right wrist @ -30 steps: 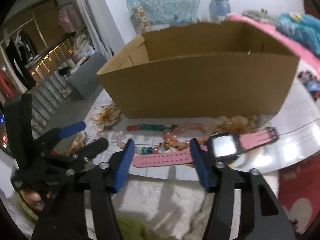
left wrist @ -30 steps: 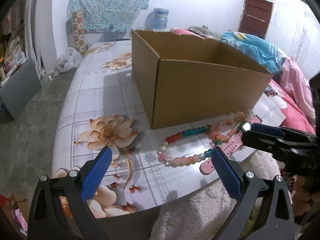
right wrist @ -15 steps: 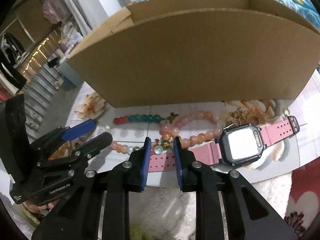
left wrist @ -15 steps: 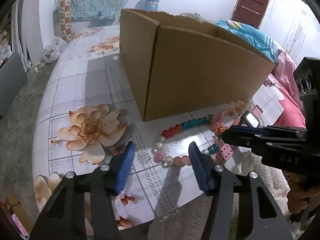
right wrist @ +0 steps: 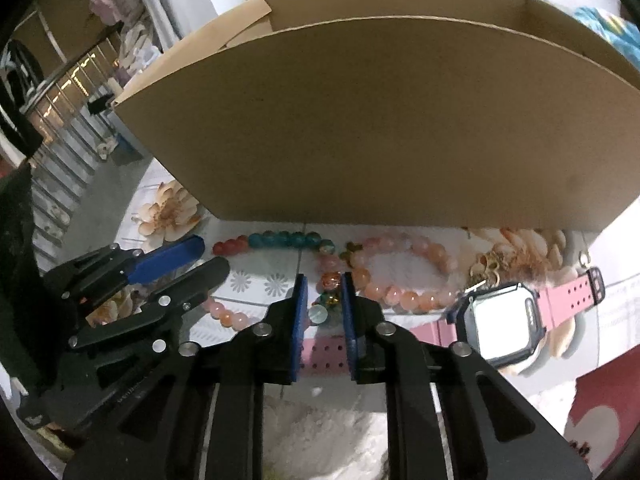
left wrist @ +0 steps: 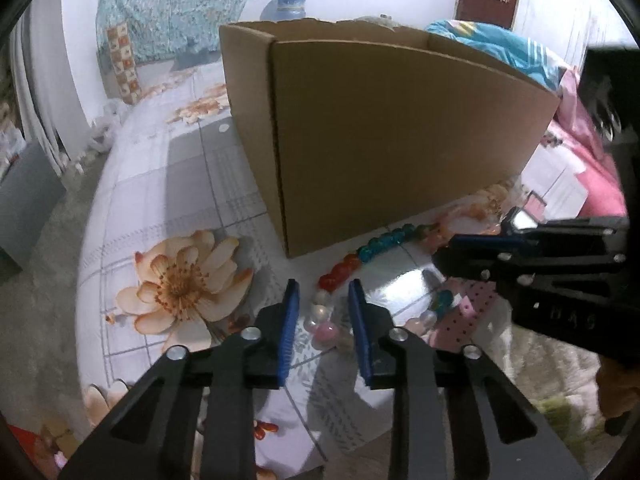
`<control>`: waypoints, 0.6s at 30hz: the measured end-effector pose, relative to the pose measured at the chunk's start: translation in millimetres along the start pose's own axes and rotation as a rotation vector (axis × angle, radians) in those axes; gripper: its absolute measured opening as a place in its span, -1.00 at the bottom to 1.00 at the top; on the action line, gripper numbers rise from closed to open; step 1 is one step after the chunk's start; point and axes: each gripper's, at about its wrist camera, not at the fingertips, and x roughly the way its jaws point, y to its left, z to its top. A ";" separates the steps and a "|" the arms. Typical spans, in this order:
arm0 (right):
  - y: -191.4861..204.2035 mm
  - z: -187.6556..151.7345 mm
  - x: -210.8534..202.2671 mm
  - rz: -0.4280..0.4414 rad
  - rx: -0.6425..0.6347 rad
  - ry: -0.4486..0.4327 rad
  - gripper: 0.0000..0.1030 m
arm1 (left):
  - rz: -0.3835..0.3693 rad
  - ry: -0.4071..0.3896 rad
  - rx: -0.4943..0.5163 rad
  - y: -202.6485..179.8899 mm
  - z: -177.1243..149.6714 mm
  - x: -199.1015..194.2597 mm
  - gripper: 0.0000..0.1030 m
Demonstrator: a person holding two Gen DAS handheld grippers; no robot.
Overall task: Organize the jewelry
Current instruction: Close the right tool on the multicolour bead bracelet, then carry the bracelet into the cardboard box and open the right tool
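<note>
The box [right wrist: 360,120] stood open-topped on the table [left wrist: 160,184], its near wall rising straight behind the jewelry. The watch [right wrist: 500,320] lay face up at the table's near edge, its pink strap running under the right gripper [right wrist: 323,308]. Two bead strands lay between watch and box: the bracelet [right wrist: 404,272], a peach loop, and the necklace [left wrist: 360,252], a longer multicoloured string.

Both grippers had just been closing. The left gripper [left wrist: 322,312] was narrow around the necklace's pale end beads, though whether its pads pressed them could not be told. The right was nearly shut on beads where the strands met.

The main risk seemed to be a tangle: a lift might drag both strands together. Round beads could slip from the pads, and a dangling string might catch the box wall.
</note>
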 end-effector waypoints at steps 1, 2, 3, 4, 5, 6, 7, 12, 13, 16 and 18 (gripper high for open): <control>2.8 1.6 3.8 0.009 0.005 -0.002 -0.85 | 0.010 -0.002 0.007 -0.8 0.2 0.4 -0.75; 4.8 2.7 6.7 0.016 0.011 -0.005 -0.85 | 0.015 -0.002 0.011 -0.8 0.7 0.6 -0.82; 4.5 2.8 6.7 0.024 0.017 -0.009 -0.85 | 0.009 0.000 0.009 0.3 1.2 0.3 -0.82; 5.0 4.0 6.1 0.032 0.021 -0.011 -0.86 | -0.001 0.003 0.003 1.7 1.8 -0.1 -0.82; 4.4 4.2 3.3 0.046 0.026 -0.020 -0.86 | -0.002 0.001 0.001 2.4 2.0 -1.1 -0.82; -1.7 3.5 -3.2 0.055 0.029 -0.027 -0.86 | 0.003 -0.005 0.002 2.5 2.3 -3.0 -0.82; -2.7 3.3 -5.7 0.063 0.030 -0.036 -0.86 | 0.004 -0.016 0.004 2.7 2.8 -6.6 -0.82; -11.5 3.3 -26.2 0.108 0.033 -0.086 -0.86 | -0.044 -0.050 -0.028 5.6 9.2 -28.1 -0.82; -11.5 3.2 -30.7 0.113 0.030 -0.095 -0.86 | -0.053 -0.056 -0.033 5.0 10.3 -32.2 -0.82; -11.0 3.4 -47.4 0.129 0.028 -0.121 -0.86 | -0.094 -0.079 -0.051 4.5 14.3 -47.6 -0.82; -14.3 3.4 -60.5 0.143 0.026 -0.148 -0.86 | -0.133 -0.106 -0.064 5.2 18.4 -62.0 -0.82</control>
